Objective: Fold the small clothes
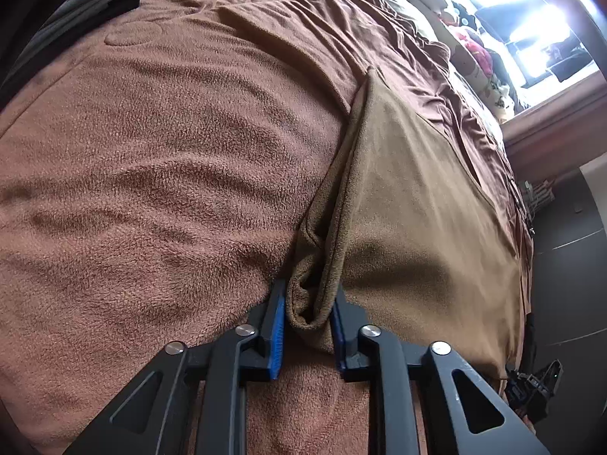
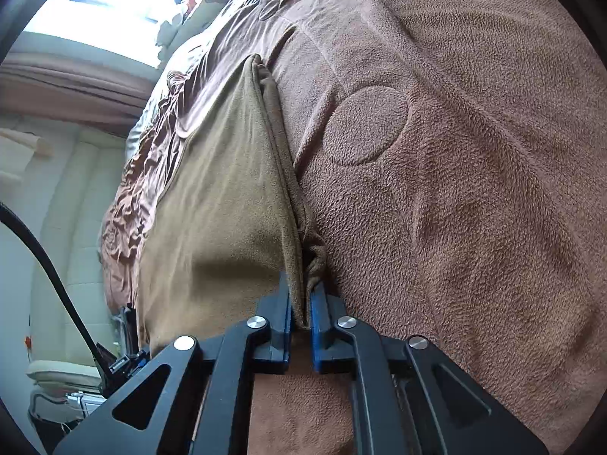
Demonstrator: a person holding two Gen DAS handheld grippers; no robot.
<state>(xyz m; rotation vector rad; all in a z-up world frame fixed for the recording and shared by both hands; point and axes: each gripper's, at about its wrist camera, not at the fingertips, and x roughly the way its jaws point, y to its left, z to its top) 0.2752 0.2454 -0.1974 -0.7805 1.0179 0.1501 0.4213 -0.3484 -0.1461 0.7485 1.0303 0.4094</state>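
Tan cloth (image 1: 409, 204) lay on brown fleece blanket (image 1: 151, 159). L gripper (image 1: 308, 303) was clamped on 1 bunched corner of it. R gripper (image 2: 302, 299) was pinched nearly closed on the cloth's other edge.

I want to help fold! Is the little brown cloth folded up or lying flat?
Neither: the brown cloth is lifted, both grippers pinching its bunched edge, above the blanket.

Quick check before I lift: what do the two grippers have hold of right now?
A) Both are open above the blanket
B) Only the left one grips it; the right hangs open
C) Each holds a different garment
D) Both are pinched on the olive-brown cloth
D: the left gripper and the right gripper each have bunched edge of the same olive-brown cloth squeezed between their pads.
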